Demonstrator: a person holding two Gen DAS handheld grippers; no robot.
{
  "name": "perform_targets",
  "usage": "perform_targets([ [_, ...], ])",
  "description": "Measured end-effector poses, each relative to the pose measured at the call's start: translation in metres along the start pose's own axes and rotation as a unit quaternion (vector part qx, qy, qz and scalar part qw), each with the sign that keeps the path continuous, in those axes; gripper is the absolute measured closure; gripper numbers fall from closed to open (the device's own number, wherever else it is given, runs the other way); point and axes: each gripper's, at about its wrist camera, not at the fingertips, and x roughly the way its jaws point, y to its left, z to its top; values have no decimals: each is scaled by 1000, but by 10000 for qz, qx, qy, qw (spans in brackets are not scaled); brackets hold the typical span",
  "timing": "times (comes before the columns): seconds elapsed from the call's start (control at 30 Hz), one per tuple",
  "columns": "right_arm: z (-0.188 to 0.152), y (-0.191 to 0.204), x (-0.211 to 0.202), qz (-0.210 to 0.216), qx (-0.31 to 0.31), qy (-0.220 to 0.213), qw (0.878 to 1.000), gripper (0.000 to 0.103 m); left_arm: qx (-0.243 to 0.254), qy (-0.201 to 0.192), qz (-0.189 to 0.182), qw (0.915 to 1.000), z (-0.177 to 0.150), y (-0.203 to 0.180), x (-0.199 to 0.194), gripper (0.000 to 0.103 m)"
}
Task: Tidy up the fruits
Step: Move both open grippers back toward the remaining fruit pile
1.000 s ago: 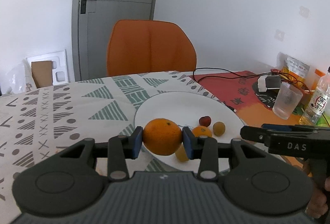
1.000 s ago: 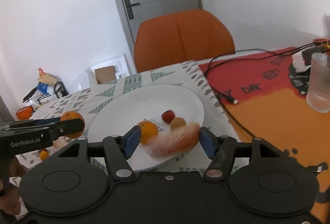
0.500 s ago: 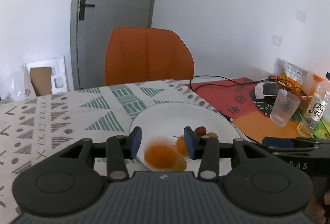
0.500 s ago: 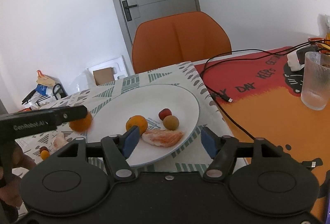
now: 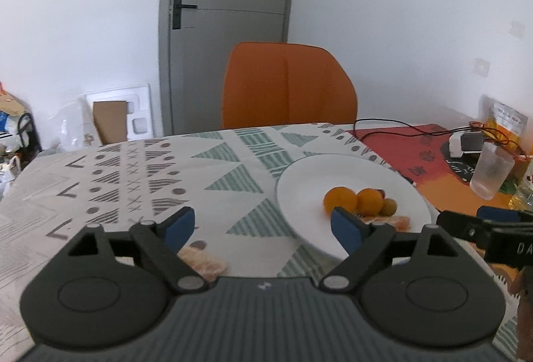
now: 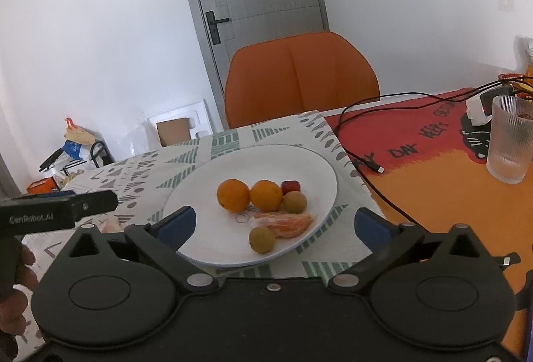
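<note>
Left gripper (image 5: 263, 227): jaws have just been opening and stand wide, nothing between them; it hovers near the plate's left edge.
Right gripper (image 6: 274, 225): jaws have just been opening to full width, empty, at the plate's near rim.
Loose segment (image 5: 205, 260): a peeled citrus piece lies on the patterned cloth (image 5: 186, 169) just under the left gripper, left of the plate; not yet gathered.
Plate (image 6: 309, 162): white, shallow, holding all the other fruit in view.
Plate, near part: a small brown-green round fruit (image 6: 262, 239) close to the rim, touching a peeled citrus segment (image 6: 286, 223).
Plate, middle: two oranges (image 6: 233, 195) (image 6: 266, 195) side by side, touching; a second brown-green fruit (image 6: 294, 202) to their right.
Plate, far part: a small red fruit (image 6: 290, 186) behind them.
Glass (image 6: 509, 139): ribbed tumbler far right on the orange mat; contents cannot be told.
Risk, rolling: the oranges sit loose on a shallow plate; a nudge from either finger could send one over the rim.
Risk, squashing: the soft loose segment may tear or burst if pinched hard.
Risk, collision: both grippers crowd the same plate and could knock together.
</note>
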Motion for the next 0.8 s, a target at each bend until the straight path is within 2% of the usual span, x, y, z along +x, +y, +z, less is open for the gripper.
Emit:
perform_targets([
  [0.2, 0, 8, -10, 60, -118, -81, 9999, 0, -106, -77, 178, 9998, -6, 11, -20, 11],
  [0.8, -3, 43, -32, 254, -475, -32, 9985, 0, -296, -209, 520, 9980, -22, 37, -66, 10],
])
